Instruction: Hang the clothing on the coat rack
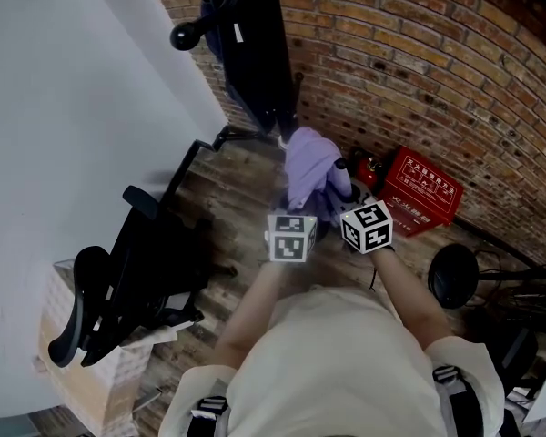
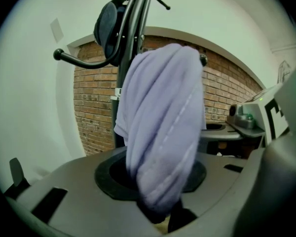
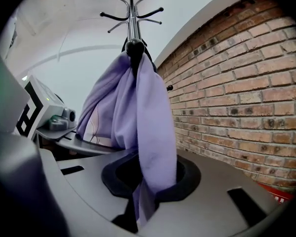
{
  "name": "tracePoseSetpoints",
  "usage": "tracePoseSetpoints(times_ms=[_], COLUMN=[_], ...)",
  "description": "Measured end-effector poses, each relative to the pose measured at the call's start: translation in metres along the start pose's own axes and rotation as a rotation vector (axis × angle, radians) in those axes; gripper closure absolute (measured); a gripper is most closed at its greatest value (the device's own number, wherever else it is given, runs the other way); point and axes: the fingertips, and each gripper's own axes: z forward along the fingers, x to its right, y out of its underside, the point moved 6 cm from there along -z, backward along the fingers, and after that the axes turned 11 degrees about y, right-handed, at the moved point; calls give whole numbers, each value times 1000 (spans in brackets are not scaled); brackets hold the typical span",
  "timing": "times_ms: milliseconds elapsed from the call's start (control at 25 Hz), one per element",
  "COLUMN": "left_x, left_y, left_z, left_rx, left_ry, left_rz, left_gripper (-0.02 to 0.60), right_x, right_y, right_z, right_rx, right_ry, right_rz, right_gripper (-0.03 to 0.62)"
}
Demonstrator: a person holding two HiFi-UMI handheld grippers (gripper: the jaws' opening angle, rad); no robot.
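Purple garment [image 2: 163, 127] right at the lens, that's what I see first. Its bunched lower end is pinched tight in my left gripper [image 2: 160, 215], jaws closed on the fabric, and the cloth rises straight up from there in thick twisted folds. Over on the other side, my right gripper [image 3: 138, 215] is clamped on a thinner hanging edge of the same garment, the strip dropping into the slot between the jaws. Both grippers sit side by side, close together, with the garment up in front of them and just beside the coat rack [image 3: 131, 14].

From the right gripper view the cloth falls to both sides of a black knob [image 3: 134, 47] on the rack, so it looks draped over that peg. The peg's arm itself is buried under fabric. The rack's pole stands behind the garment, close to the brick wall [image 1: 409, 53], and a dark bundle [image 1: 250, 53] hangs higher on it; what it is I can't make out.

Head view hides my jaws behind the marker cubes, and the garment's lower part is lost behind them too. A red box [image 1: 421, 189] sits on the floor by the wall, just beyond my right gripper, and an office chair [image 1: 136, 280] stands well off to my left.
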Motion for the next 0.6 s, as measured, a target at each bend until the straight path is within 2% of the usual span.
tracePoseSetpoints(times_ms=[320, 440, 600], left_x=[-3, -4, 0], left_y=[2, 3, 6], left_z=[-19, -29, -43], left_rx=[24, 31, 34], left_ry=[-9, -14, -14], left_rz=[-27, -31, -45], left_gripper=[306, 288, 284], right_x=[11, 16, 20], right_y=[-5, -7, -9], right_z=[-17, -27, -42], right_rx=[17, 24, 33], right_ry=[65, 100, 140], right_rz=[1, 11, 20], right_gripper=[473, 442, 431])
